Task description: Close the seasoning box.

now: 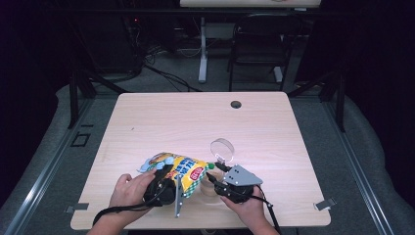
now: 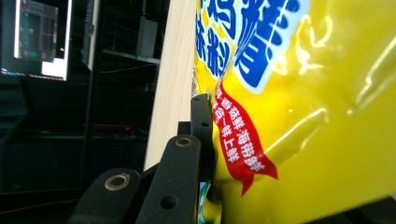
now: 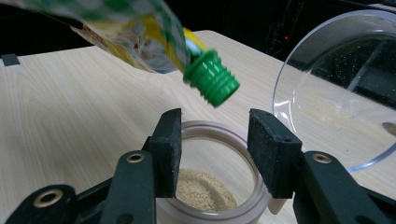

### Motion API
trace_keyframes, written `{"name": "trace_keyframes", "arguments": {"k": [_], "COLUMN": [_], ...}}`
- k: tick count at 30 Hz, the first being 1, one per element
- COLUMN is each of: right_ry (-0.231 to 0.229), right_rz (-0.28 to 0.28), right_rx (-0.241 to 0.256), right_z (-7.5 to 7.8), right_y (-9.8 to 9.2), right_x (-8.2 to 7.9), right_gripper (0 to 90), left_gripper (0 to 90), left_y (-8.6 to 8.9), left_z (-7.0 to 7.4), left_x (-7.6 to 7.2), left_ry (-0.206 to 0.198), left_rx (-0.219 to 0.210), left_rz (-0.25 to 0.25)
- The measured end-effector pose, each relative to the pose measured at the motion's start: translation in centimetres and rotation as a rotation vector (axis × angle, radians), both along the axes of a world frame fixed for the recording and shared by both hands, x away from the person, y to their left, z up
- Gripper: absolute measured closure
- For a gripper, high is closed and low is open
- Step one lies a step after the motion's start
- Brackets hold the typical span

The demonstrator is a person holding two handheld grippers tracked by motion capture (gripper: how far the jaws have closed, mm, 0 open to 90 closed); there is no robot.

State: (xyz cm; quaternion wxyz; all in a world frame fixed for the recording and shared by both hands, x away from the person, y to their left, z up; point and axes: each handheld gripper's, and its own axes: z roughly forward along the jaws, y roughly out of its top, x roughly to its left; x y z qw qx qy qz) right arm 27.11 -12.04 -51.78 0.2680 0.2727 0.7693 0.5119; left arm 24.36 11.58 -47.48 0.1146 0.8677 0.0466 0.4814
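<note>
High view, table [image 1: 161, 117]: I see a pale wooden top with a dark round hole near its far edge; all the work sits at my near edge.
Pouch [image 1: 177, 169]: my largest item, a yellow refill bag with blue lettering and a red banner, held off the table at the near middle and tipped so that its spout points right, toward the jar.
Left gripper [image 1: 169, 177]: I have it pinching the pouch. In the left gripper view one black jaw presses into the yellow film [image 2: 299, 107] beside the red banner; the other jaw is hidden behind the bag.
Right gripper [image 1: 215, 182]: I hold it just right of the pouch. In the right gripper view its tongs [image 3: 215, 140] stand either side of the jar's rim, close against the wall; I cannot tell whether they truly clamp it.
Lid [image 3: 338, 88]: clear, round and hinged, it stands flipped up on the far side of the jar.
Jar [image 3: 212, 179]: small, clear and open, with a low bed of tan granules at the bottom.
Cap [image 3: 212, 79]: green and ribbed, it is on the pouch spout, tilted down, just above the jar mouth and apart from it.
</note>
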Motion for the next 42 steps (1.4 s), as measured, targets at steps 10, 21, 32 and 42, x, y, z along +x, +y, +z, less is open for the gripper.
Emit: {"name": "trace_keyframes", "arguments": {"k": [10,21,32,42], "right_ry": [0.004,0.009,0.018,0.020], "right_rz": [0.001,0.001,0.006,0.009], "right_rx": [0.001,0.007,-0.001,-0.001], "right_z": [-0.1,-0.1,-0.3,-0.4], "right_y": [-0.1,-0.2,0.1,0.1], "right_x": [0.1,0.2,0.2,0.2], "right_gripper": [55.0,55.0,55.1,55.1], "left_gripper": [87.0,87.0,87.0,87.0], "left_y": [0.3,0.7,1.6,2.5], "left_z": [-0.1,-0.3,-1.3,-1.4], "left_x": [0.3,0.5,0.8,1.3], "left_ry": [0.031,0.059,0.099,0.149], "left_rx": [-0.051,-0.080,-0.130,-0.243], "left_rz": [-0.001,0.008,0.026,0.038]}}
